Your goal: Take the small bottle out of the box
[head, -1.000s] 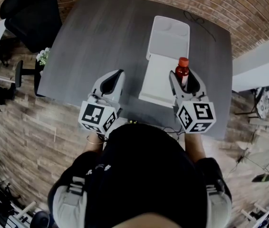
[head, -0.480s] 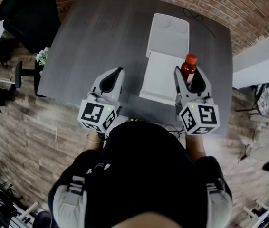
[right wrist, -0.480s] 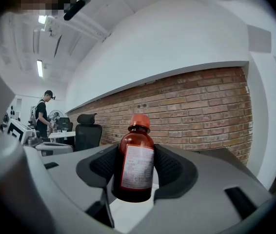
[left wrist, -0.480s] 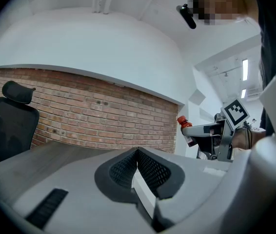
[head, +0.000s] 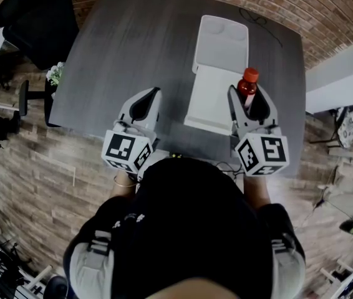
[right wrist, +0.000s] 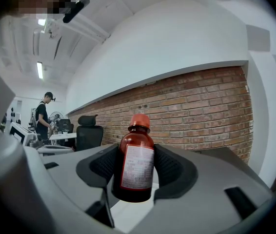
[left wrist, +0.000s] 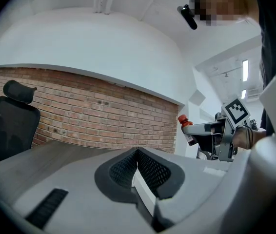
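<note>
A small brown bottle (right wrist: 134,165) with a red cap and a white label stands upright between the jaws of my right gripper (right wrist: 135,172), which is shut on it. In the head view the bottle (head: 246,87) is held above the table just right of the open white box (head: 217,73), with my right gripper (head: 249,104) around it. My left gripper (head: 145,108) hovers over the table's near edge, left of the box, shut with nothing in it. In the left gripper view its jaws (left wrist: 137,167) meet, and the bottle (left wrist: 185,128) shows far to the right.
The grey table (head: 139,48) carries the box, whose lid (head: 222,45) lies open towards the far side. A black cable (head: 261,25) lies at the far right corner. A black office chair (head: 36,20) stands at the left. A brick wall (right wrist: 201,111) runs behind.
My right gripper has carried the bottle from over the box's right edge further right, clear of the box. The left gripper has stayed where it was.
</note>
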{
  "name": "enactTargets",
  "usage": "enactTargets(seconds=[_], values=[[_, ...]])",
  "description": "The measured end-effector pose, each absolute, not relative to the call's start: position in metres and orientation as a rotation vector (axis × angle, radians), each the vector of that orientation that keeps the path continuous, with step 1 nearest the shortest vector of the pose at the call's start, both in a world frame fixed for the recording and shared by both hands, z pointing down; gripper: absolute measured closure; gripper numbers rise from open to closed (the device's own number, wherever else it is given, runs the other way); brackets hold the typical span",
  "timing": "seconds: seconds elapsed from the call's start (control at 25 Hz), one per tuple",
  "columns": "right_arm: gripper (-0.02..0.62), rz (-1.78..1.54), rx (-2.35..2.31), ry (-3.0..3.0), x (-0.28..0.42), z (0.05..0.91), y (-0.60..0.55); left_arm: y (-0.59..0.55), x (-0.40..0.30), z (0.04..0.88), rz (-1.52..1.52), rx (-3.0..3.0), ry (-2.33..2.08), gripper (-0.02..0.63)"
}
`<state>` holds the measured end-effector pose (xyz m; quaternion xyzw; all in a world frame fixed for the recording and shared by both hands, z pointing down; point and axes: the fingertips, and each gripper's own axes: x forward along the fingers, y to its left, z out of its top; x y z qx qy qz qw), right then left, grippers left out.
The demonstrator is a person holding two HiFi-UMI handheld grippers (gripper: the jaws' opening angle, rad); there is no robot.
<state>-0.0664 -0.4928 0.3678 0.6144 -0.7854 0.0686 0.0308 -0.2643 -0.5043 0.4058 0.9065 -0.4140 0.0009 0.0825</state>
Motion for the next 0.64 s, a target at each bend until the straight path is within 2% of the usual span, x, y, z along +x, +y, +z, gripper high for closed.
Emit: enactTargets(seconds=[0.64], values=[[0.368, 0.223, 1.888, -2.43, -0.0676, 0.3659, -0.4861, -0.5009, -0.2632, 0.4043, -0.004, 2.706, -1.235, 0.603]])
